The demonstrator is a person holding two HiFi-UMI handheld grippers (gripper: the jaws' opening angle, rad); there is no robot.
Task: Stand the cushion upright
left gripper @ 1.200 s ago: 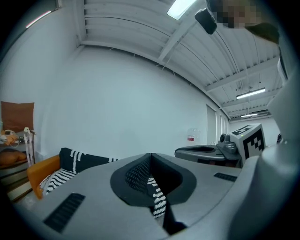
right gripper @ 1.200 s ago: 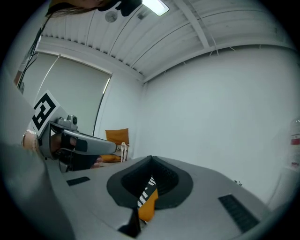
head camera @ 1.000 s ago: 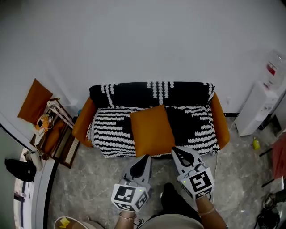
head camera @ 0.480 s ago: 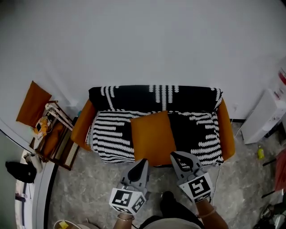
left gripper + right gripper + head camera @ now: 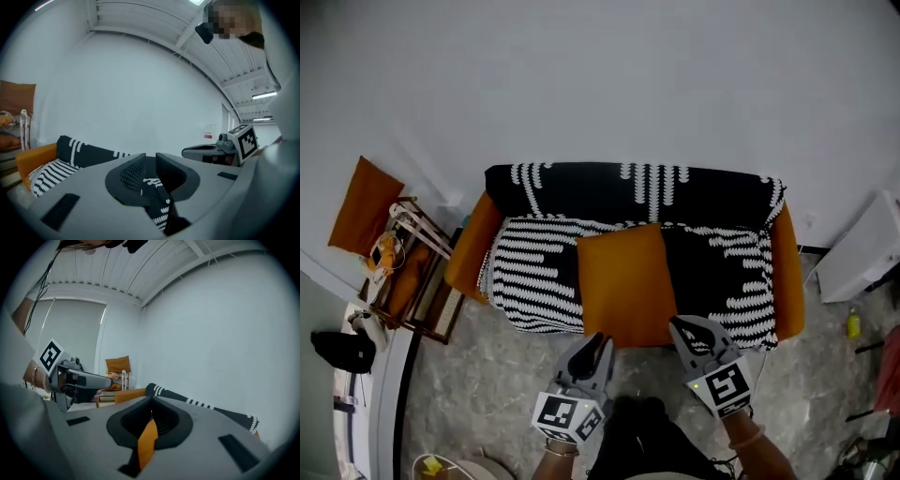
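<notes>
The orange cushion [image 5: 623,281] lies flat on the seat of a sofa [image 5: 787,281] draped with a black-and-white knit throw [image 5: 534,272]. My left gripper [image 5: 600,339] hovers just before the cushion's front left corner. Its jaws [image 5: 149,161] have just been opening and stand slightly open, with nothing between them; the throw shows through the gap. My right gripper [image 5: 682,325] is at the cushion's front right corner. It [image 5: 151,409] is shut at the tips, and a strip of orange shows through the slit below them.
A wooden rack [image 5: 403,272] with an orange pillow [image 5: 361,202] leaning on the wall stands left of the sofa. A white water dispenser [image 5: 862,248] and a yellow bottle [image 5: 851,323] are at the right. A black bag [image 5: 337,349] lies on the floor at the far left.
Both grippers have come closer to the sofa's front edge and the cushion's front corners. The cushion has not moved.
</notes>
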